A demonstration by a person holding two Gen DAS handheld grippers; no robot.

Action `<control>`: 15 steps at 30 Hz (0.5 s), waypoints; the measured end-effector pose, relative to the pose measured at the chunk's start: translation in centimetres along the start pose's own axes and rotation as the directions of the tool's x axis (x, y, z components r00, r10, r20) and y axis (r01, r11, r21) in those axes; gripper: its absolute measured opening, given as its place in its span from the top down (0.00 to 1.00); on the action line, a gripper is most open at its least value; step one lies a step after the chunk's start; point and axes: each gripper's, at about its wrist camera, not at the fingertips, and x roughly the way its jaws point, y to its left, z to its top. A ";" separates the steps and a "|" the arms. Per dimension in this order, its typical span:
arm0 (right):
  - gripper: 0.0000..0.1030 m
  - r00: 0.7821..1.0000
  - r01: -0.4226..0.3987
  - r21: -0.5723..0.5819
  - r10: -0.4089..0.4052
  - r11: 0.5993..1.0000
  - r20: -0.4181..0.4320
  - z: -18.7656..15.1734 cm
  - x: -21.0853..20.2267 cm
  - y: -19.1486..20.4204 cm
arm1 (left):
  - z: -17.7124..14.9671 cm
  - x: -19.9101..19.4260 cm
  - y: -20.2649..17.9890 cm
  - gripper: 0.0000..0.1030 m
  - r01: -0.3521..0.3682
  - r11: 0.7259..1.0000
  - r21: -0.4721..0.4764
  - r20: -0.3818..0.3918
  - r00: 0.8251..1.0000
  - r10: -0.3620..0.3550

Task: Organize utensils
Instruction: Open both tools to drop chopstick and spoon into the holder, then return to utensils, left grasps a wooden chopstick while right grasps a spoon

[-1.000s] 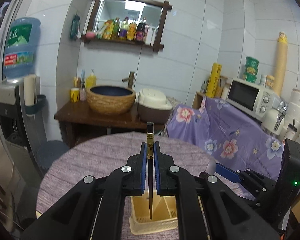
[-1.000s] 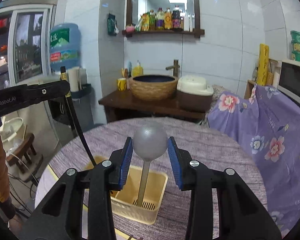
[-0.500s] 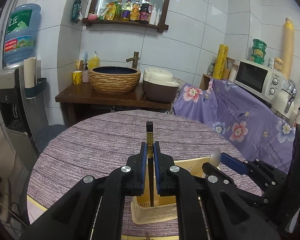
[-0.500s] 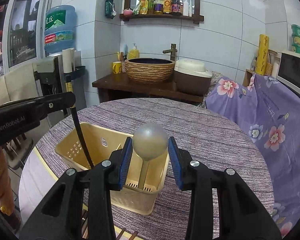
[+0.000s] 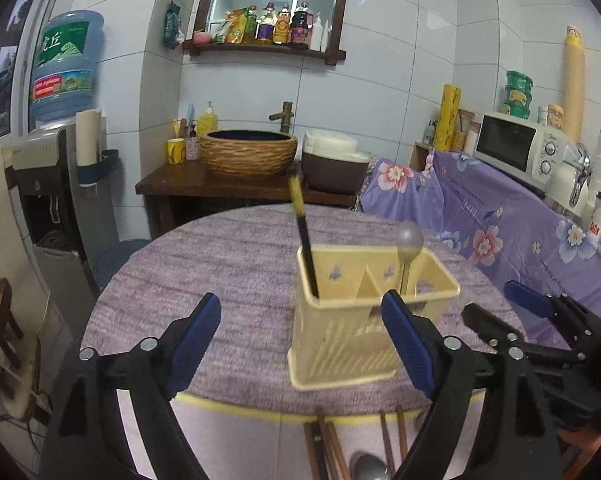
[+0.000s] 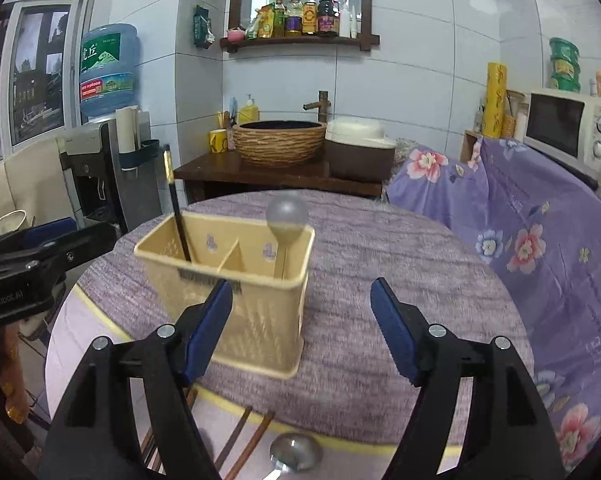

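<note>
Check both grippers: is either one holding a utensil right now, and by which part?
Nothing is held. The left gripper and right gripper have just opened, empty; the chopstick and spoon stand in the holder.

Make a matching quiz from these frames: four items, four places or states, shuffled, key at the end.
Items:
1. chopstick
2. upright spoon
3. left gripper
4. lying spoon

Places or states:
A. flat on the table in front of the caddy
B. caddy's right compartment
C. caddy's left compartment
D. jaws just opened, nothing between the pads

Pairs: 1-C, 2-B, 3-D, 4-A
</note>
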 end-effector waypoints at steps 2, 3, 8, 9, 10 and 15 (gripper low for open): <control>0.30 1.000 0.002 0.014 -0.001 1.000 -0.017 -1.3 -0.7 -0.3 | -1.4 -0.3 0.2 0.19 -0.010 1.000 -0.003 -0.024 1.000 0.010; 0.30 1.000 0.002 0.020 -0.001 1.000 -0.029 -2.0 -1.0 -0.4 | -2.2 -0.3 0.3 0.19 -0.010 1.000 -0.007 -0.043 0.999 0.009; 0.30 0.995 0.034 0.055 -0.029 0.998 -0.096 -5.5 -1.5 -1.5 | -5.7 -0.3 1.3 0.18 -0.025 0.999 -0.036 -0.114 0.993 0.021; 0.30 0.993 0.037 0.071 -0.029 0.997 -0.114 -6.2 -1.5 -1.8 | -6.5 -0.3 1.5 0.18 -0.031 0.998 -0.045 -0.130 0.991 0.025; 0.30 0.991 0.042 0.083 -0.031 0.996 -0.134 -7.1 -1.5 -2.0 | -7.1 -0.4 1.8 0.18 -0.035 0.998 -0.054 -0.144 0.989 0.027; 0.29 0.975 0.062 0.096 -0.040 0.993 -0.216 -10.5 -1.1 -2.2 | -10.1 -0.8 2.5 0.18 -0.075 0.996 -0.051 -0.197 0.978 0.064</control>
